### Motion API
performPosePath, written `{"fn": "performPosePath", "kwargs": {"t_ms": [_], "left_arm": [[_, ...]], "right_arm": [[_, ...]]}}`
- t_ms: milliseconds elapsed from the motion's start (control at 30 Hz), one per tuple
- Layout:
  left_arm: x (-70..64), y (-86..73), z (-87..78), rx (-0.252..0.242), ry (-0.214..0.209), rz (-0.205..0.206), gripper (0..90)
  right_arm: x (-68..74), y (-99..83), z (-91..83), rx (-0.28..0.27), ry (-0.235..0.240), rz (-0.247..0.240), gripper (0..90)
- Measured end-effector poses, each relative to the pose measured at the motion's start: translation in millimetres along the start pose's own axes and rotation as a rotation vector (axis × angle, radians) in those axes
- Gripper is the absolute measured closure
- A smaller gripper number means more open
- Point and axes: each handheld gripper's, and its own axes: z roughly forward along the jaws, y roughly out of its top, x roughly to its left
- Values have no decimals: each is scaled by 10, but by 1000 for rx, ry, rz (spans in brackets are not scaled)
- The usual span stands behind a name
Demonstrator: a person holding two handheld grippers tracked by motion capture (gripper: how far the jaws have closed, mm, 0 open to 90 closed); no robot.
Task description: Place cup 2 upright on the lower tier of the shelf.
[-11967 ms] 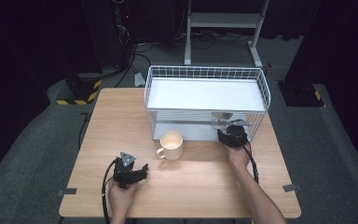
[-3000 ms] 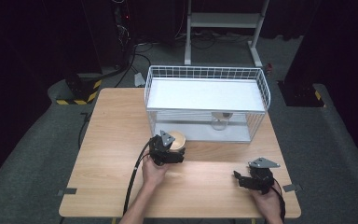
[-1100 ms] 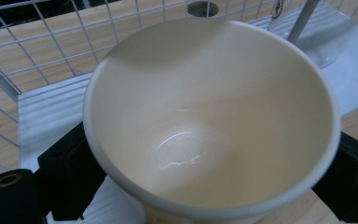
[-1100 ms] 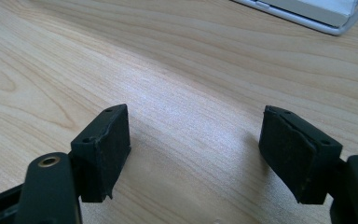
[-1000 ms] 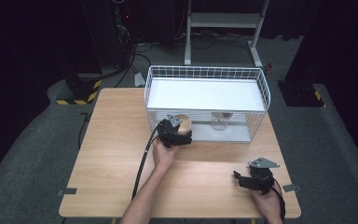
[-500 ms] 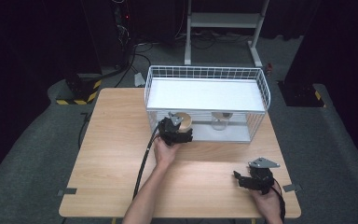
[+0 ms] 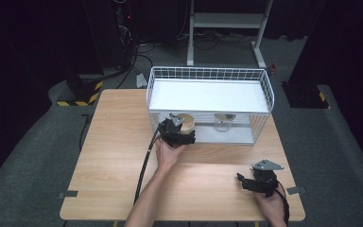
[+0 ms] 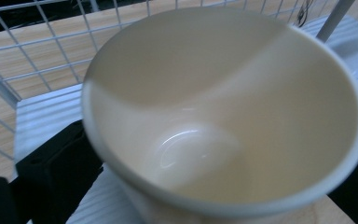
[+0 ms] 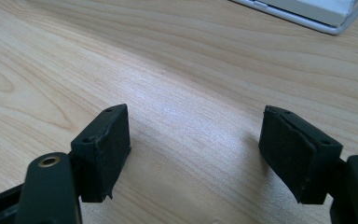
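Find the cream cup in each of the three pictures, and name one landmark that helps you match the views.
High view: the cream cup sits at the lower shelf's front left edge, in the left hand-held gripper.
Left gripper view: the cup is close up, mouth toward the camera, between the black jaws.
Right gripper view: not in it.
Shared landmark: the white wire rack.

left gripper grips cup — at rack

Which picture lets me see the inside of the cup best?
The left gripper view: the cream cup sits close between the jaws, so you look straight into its empty bottom. In the high view the cup is small, partly behind the left gripper.
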Motion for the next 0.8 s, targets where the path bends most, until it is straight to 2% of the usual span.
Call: {"fn": "performPosePath", "kwargs": {"t_ms": [33, 67, 133, 200, 333, 533, 633, 800], "left_arm": [[-7, -7, -10, -2, 2, -11, 13], [11, -6, -26, 2, 10, 16, 14], [4, -21, -42, 1, 2, 0, 19], [19, -31, -65, 0, 0, 16, 28], [28, -53, -102, 2, -10, 19, 52], [31, -111, -153, -6, -22, 39, 110], [31, -144, -175, -10, -34, 33, 142], [30, -195, -222, -8, -29, 38, 189]], "right_arm": [[0, 0, 0, 0, 0, 0, 248], [0, 0, 0, 0, 0, 0, 248], [0, 0, 0, 0, 0, 0, 248], [0, 0, 0, 0, 0, 0, 248], [-3, 0, 1, -1, -2, 0, 248], [-3, 0, 1, -2, -3, 1, 248], [-3, 0, 1, -1, -3, 1, 248], [-3, 0, 1, -1, -3, 1, 248]]}}
